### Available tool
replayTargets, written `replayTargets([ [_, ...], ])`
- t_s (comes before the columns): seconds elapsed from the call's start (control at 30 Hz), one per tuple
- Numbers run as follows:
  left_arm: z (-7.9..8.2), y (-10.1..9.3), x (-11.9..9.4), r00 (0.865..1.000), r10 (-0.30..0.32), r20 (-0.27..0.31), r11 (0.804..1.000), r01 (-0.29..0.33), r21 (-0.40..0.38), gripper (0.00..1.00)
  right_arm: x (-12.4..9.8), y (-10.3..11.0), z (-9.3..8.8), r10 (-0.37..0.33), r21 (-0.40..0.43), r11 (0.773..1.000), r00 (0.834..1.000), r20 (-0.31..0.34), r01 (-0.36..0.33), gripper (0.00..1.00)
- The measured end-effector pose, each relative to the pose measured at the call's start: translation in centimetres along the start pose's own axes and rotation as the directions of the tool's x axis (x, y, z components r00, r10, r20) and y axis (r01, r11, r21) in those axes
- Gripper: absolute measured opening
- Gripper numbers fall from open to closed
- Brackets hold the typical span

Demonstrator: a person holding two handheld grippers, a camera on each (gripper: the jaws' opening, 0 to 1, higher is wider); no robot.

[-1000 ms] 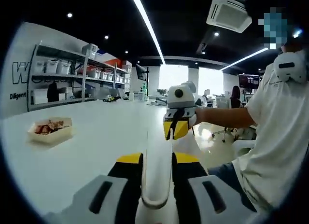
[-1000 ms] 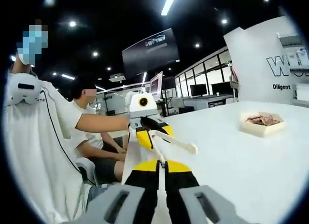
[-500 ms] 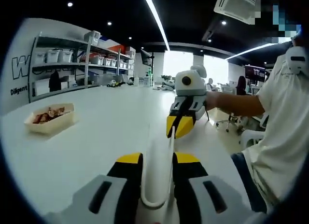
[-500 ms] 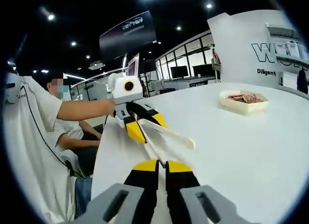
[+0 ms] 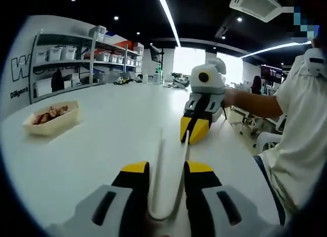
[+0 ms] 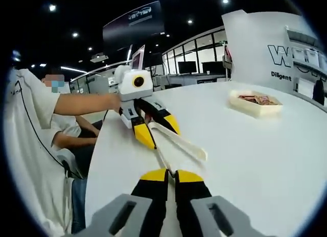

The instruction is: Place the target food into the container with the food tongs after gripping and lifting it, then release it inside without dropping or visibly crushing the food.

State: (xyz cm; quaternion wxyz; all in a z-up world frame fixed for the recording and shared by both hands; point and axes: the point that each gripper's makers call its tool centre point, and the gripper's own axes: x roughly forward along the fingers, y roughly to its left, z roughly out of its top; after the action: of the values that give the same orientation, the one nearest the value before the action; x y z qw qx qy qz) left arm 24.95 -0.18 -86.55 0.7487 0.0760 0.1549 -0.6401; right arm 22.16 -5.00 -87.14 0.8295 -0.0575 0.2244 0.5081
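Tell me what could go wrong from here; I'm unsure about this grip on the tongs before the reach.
1. The left tool clamps the tongs near their hinge, and the right tool seems to pinch one arm's tip. Uneven pulling could twist them loose.
2. The tray of food sits far across the table. A long reach with a shaky hold could knock it.

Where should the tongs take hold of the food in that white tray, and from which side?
Come from above through the open top of the tray, since its walls block the sides. Grip a piece on top of the reddish-brown food, closing lightly. The tongs, held in the left gripper, are away from it; single pieces are too small to pick out.
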Motion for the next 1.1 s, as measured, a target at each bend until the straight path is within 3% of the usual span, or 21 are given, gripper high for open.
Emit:
replayTargets([
  [0.13,0.11,-0.17,-0.04,0.999,-0.027,0.039,0.997,0.029,-0.073,0.25,-0.21,-0.06,0.07,-0.003,0.019,1.000,1.000,0.006,0.003,0.00],
  [0.4,0.10,-0.31,0.04,0.999,-0.016,0.046,0.999,0.018,-0.034,0.25,-0.19,-0.22,-0.09,-0.019,0.002,1.000,1.000,-0.012,0.019,0.00],
  [0.63,0.29,0.09,-0.17,0.998,-0.001,0.069,0.997,0.006,-0.079,0.25,-0.26,-0.39,0.47,-0.034,-0.013,0.999,0.999,0.005,0.034,0.00],
  [1.1,-0.04,0.22,-0.35,0.997,0.055,0.057,0.998,-0.056,0.021,0.30,-0.56,0.11,0.51,-0.050,-0.042,0.998,0.999,0.001,0.050,0.04],
])
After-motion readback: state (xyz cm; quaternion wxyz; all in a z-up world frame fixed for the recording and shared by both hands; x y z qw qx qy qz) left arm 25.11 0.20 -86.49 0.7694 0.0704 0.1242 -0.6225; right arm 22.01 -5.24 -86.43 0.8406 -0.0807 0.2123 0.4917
